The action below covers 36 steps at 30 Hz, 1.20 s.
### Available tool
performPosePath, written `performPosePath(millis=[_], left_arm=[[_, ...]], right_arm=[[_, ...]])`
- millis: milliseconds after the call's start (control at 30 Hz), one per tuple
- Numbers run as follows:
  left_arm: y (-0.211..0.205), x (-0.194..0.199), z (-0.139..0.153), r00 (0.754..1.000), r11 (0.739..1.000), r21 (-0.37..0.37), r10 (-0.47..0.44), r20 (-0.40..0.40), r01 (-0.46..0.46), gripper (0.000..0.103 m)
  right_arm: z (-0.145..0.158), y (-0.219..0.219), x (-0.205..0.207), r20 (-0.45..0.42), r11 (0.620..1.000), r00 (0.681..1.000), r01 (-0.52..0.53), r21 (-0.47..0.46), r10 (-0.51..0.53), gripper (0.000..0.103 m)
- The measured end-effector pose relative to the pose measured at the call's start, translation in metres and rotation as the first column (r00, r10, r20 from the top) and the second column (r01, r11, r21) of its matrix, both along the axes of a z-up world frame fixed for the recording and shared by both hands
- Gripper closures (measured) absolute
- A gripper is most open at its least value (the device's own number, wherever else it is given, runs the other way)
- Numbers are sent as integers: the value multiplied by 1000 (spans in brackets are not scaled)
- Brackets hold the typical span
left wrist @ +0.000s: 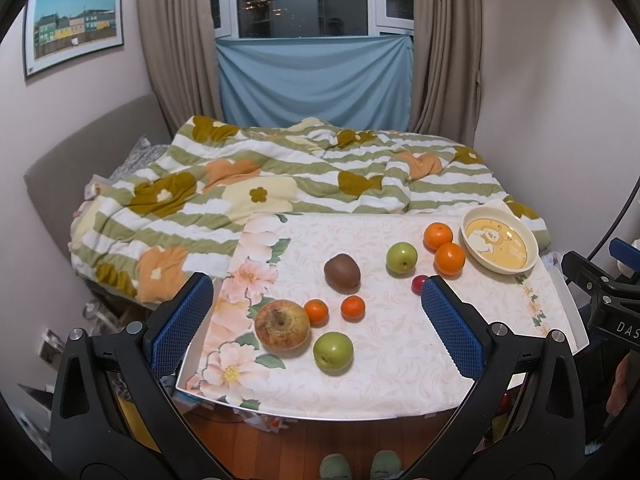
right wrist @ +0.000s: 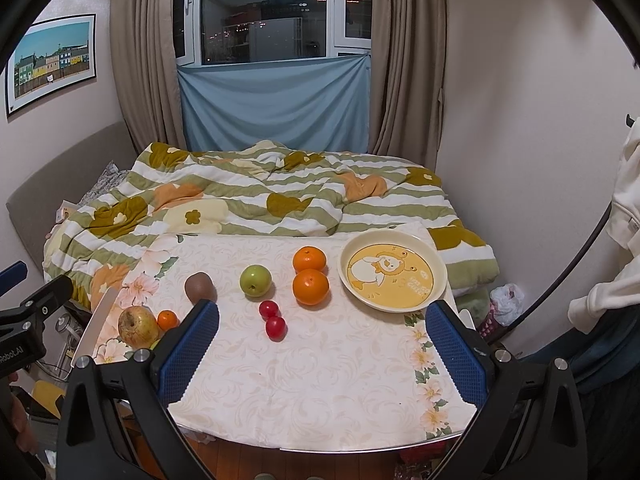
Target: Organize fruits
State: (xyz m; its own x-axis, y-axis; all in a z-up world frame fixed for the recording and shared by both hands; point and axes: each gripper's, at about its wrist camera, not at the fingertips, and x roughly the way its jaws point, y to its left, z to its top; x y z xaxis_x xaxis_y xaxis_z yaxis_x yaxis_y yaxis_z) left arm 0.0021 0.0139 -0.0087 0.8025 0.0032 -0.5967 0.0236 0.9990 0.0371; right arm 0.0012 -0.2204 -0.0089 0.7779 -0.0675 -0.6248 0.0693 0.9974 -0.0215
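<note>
Left wrist view: left gripper (left wrist: 316,320) hovered over near edge of surface (left wrist: 400,360), jaws wide apart, empty. Right gripper (right wrist: 322,344) likewise, plate (right wrist: 438,286) at far right corner.

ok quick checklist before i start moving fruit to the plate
1. Plate free of fruit: ok.
2. Left gripper open, holding nothing: ok.
3. Right gripper open, holding nothing: ok.
4. Nearest picks: two large oranges touch each other beside the plate: ok.
5. Two red fruits touching, may roll: not ok.
6. Fruit ripeness or firmness: cannot tell.
</note>
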Motion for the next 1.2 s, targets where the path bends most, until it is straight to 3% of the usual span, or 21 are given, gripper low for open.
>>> performPosePath(millis=[833, 1200], left_arm=[[-2, 5, 0, 1000, 1000, 0, 9, 7, -9, 0], [21, 19, -25, 995, 1000, -6, 9, -98, -10, 0]], right_arm=[[5, 7, 6, 17, 1000, 1000, 17, 18, -18, 0], [-11, 11, 22, -61, 1000, 998, 16, 5, -16, 0]])
